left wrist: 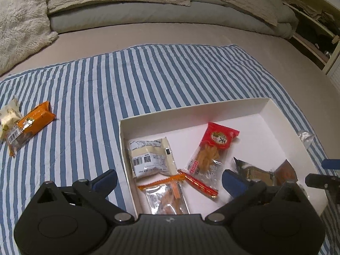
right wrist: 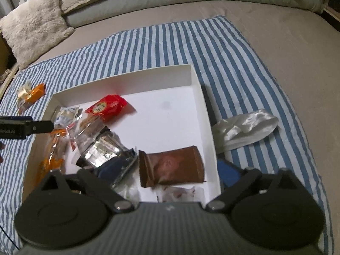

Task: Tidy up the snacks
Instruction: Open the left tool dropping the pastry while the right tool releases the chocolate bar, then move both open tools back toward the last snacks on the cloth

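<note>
L tongs [left wrist: 169,179] wide open, angled down, nothing gripped. R tongs [right wrist: 167,170] same, just right of L.

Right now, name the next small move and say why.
Probably swing the left gripper, open and empty, left toward the orange packet and pale packet lying on the striped cloth; they look like the only snacks outside the white box.

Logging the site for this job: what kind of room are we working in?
Most likely a bedroom: the white box sits on a striped blanket spread over a bed, with a fluffy pillow at its head.
</note>
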Motion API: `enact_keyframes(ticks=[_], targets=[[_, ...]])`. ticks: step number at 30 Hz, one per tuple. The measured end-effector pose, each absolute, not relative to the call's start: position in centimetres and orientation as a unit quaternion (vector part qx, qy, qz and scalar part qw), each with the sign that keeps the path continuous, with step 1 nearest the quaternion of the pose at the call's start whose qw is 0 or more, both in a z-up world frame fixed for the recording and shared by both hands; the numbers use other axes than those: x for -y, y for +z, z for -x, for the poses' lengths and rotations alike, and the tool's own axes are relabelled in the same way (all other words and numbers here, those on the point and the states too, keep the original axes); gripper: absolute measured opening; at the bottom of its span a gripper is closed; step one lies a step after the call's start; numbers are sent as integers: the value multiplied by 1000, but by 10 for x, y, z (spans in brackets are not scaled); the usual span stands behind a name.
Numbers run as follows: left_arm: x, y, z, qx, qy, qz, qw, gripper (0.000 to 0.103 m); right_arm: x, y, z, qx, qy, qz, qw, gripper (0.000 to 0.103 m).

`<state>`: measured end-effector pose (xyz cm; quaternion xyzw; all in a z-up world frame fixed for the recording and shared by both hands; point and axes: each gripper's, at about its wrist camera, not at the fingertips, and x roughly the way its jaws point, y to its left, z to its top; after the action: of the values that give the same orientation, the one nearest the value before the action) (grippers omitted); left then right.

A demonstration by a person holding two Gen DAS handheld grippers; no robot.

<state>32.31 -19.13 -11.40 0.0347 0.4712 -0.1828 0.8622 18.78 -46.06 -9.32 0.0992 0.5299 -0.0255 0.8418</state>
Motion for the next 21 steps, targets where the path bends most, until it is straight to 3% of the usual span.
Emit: enact_keyframes(ticks=[21], targets=[[169, -86, -287, -463, -170, -41, 869, 103, 432, -64, -180, -489, -50, -83, 867, 103]])
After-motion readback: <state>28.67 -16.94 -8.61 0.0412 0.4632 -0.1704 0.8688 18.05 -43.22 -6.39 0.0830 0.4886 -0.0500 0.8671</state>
